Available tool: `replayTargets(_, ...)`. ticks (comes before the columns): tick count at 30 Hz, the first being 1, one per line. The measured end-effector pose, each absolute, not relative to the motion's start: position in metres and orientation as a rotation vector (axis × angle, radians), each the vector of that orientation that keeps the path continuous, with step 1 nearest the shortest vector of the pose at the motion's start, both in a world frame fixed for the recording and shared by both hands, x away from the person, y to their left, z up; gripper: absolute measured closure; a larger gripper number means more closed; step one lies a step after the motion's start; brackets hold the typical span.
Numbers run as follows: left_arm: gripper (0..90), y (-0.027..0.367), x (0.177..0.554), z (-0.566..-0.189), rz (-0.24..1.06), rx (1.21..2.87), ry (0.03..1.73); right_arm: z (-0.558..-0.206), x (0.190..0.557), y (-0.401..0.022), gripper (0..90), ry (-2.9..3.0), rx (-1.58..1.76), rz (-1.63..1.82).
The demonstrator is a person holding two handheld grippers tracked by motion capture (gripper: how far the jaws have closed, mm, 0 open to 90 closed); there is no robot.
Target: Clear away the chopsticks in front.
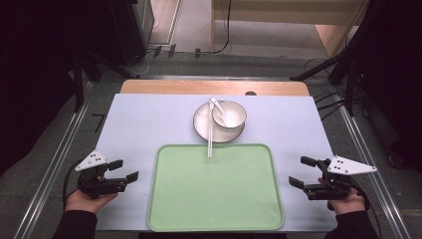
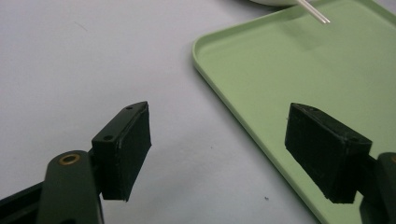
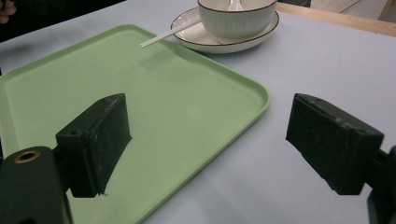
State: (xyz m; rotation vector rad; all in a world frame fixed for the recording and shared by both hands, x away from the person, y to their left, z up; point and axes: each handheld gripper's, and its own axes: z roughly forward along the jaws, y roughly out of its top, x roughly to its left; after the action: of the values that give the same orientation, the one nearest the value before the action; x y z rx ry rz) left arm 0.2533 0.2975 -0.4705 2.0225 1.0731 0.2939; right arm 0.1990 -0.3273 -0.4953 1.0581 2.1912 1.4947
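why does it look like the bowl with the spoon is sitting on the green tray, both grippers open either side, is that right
Not quite: the bowl with the spoon sits on a plate on the table beyond the green tray, as the high view shows. The rest holds: the left gripper and right gripper are open either side.

Bare desk (image 1: 144,119) is lying open on both sides of the green tray (image 1: 215,199), whose flat bed is sitting unoccupied, while beyond its far rim the plate (image 1: 204,124) and bowl (image 1: 230,114) are standing in the way, a white spoon (image 1: 211,137) reaching over that rim.
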Motion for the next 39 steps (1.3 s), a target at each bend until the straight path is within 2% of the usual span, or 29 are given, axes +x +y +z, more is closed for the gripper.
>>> replayTargets(7,35.8,0.297,0.252,-0.469,0.290,1.985,1.066,-0.496,0.199,-0.327,14.1,2.194,1.061,1.489)
replayTargets(9,43.3,0.295,0.251,-0.467,0.284,1.980,1.057,-0.496,0.199,-0.327,14.1,2.194,1.061,1.489)
replayTargets(12,45.3,0.291,0.251,-0.461,0.304,1.983,1.108,-0.496,0.199,-0.327,14.1,2.196,1.062,1.487)
replayTargets(16,44.4,0.287,0.255,-0.456,0.233,1.983,1.149,-0.496,0.199,-0.326,14.1,2.201,1.061,1.483)
replayTargets(18,33.7,0.283,0.262,-0.459,0.145,2.006,1.224,-0.496,0.199,-0.326,14.1,2.201,1.062,1.483)
replayTargets(39,32.1,0.251,0.293,-0.441,0.103,2.076,1.199,-0.499,0.200,-0.328,13.8,2.190,1.099,1.467)
